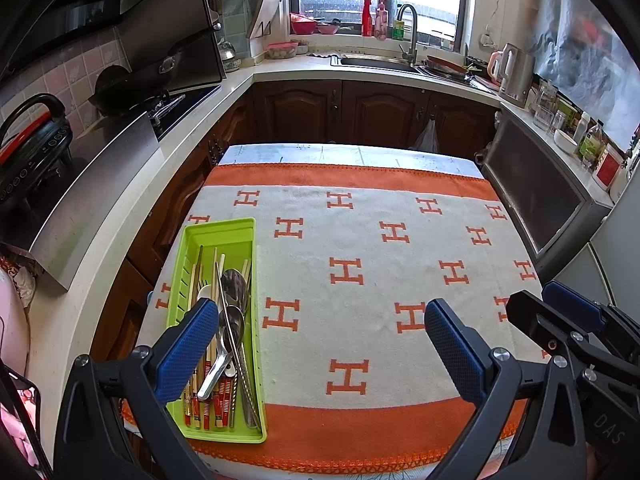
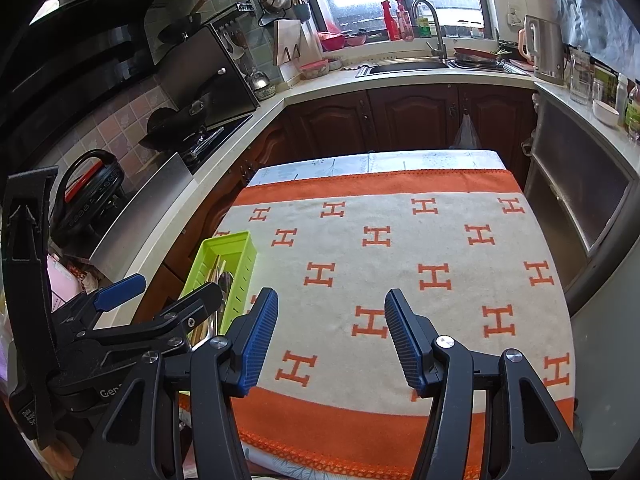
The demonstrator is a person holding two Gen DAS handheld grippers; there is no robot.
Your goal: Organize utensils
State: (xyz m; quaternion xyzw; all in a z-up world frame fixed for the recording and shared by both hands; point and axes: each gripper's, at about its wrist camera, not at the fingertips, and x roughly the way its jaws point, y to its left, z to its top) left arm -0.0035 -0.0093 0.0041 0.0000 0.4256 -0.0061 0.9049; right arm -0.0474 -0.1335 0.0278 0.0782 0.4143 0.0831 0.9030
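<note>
Both tools released, left tool [image 1: 316, 344] and right tool [image 2: 331, 336] above the cloth-covered counter [image 1: 360, 280]; spoons and chopsticks lie crisscrossed in the green tray [image 1: 218, 230] at its left edge, so lifting one likely drags neighbours or shifts the tray.

Green tray [image 1: 224, 236] of utensils [image 1: 230, 320] at cloth's [image 1: 360, 240] left edge, bare cloth rightward
</note>
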